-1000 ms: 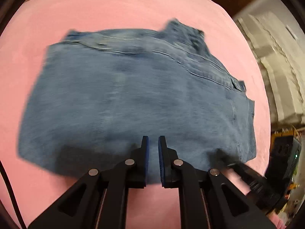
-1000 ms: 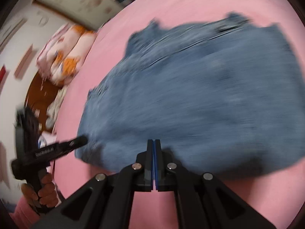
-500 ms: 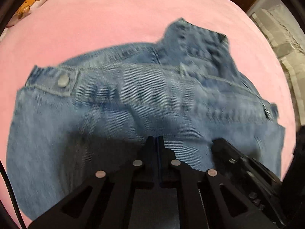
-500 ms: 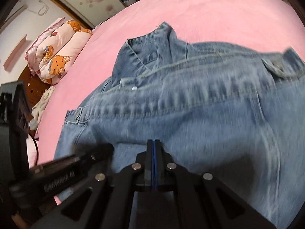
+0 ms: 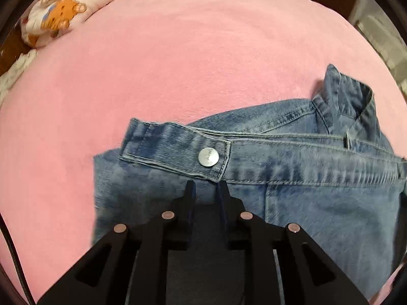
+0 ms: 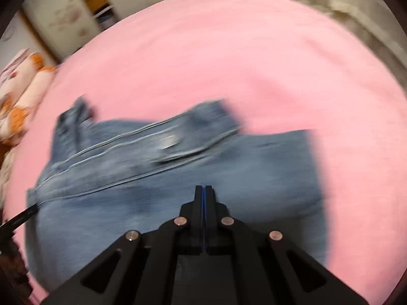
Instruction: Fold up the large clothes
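At the bottom of the left wrist view, my left gripper has just been parting its jaws to a narrow gap, nothing pinched between them, over the folded denim jacket at lower right. My right gripper is fully closed above the blurred denim. Beyond the jacket's buttoned cuff, open pink bedspread runs to the pillow at upper left.

The jeans are thick blue cloth, rough and faded, with pale stitching. Their button is shiny silver metal. The bed cover is soft, fuzzy pink cloth. The left hand-held gripper is dull black plastic with small shiny metal pins.
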